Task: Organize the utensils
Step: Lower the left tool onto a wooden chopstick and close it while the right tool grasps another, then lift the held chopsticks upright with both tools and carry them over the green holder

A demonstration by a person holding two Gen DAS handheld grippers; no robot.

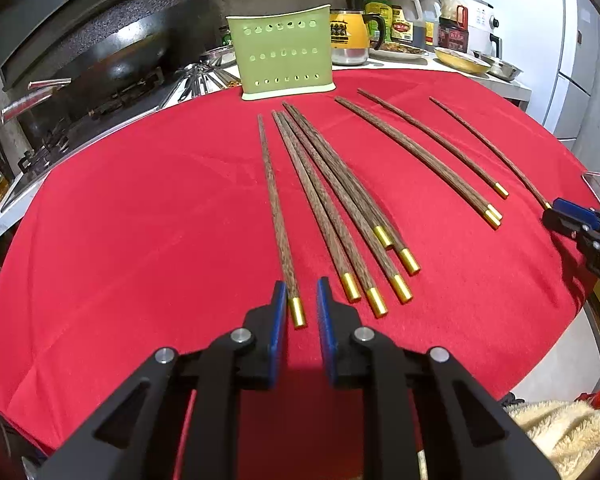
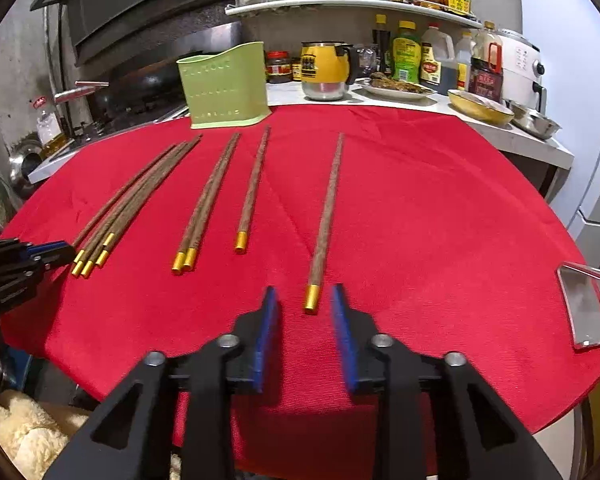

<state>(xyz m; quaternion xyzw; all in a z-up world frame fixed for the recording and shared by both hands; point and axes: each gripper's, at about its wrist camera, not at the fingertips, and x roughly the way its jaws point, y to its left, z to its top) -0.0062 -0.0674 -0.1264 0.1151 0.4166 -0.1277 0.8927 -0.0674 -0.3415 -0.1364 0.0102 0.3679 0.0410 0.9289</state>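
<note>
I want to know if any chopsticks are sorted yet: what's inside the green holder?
The green holder shows only its perforated wall and rim; nothing sticks out above. Its interior is hidden.

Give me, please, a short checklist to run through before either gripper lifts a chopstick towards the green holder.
1. Left gripper straddles the gold cap of the leftmost chopstick: ok.
2. Left pads pressing the cap: not ok, a gap shows on one side.
3. Right gripper lined up on the rightmost chopstick: ok.
4. Right pads gripping it: not ok, jaws open.
5. Green holder upright at the far edge of the red cloth: ok.
6. Room inside holder: cannot tell.
</note>
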